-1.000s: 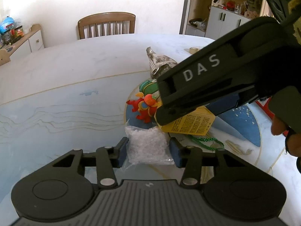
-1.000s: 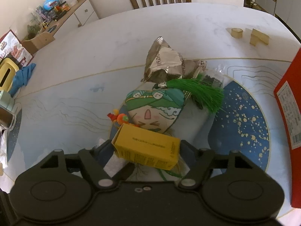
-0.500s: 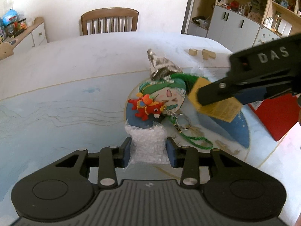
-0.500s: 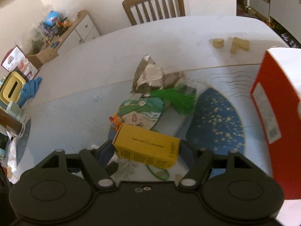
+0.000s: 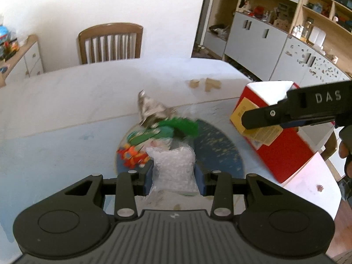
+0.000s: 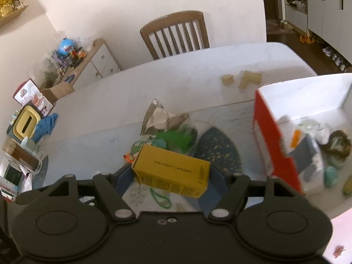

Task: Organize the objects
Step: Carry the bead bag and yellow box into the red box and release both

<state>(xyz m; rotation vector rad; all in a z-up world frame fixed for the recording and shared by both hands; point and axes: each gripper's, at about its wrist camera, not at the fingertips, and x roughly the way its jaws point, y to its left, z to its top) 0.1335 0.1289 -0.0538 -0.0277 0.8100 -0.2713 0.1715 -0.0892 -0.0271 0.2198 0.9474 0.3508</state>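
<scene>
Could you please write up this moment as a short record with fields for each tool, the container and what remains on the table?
left tool: shut on clear bag of white bits
right tool: shut on yellow box, beside the container
container: red box, open, several items already inside
left on table: foil packet, green tassel, red-orange toy, green bead string

table (image 6: pixel 154 81) | red box (image 6: pixel 267 136); foil pouch (image 6: pixel 158 118); wooden blocks (image 6: pixel 242 80)

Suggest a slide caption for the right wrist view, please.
Right tool carries a yellow carton toward the red storage box.
</scene>
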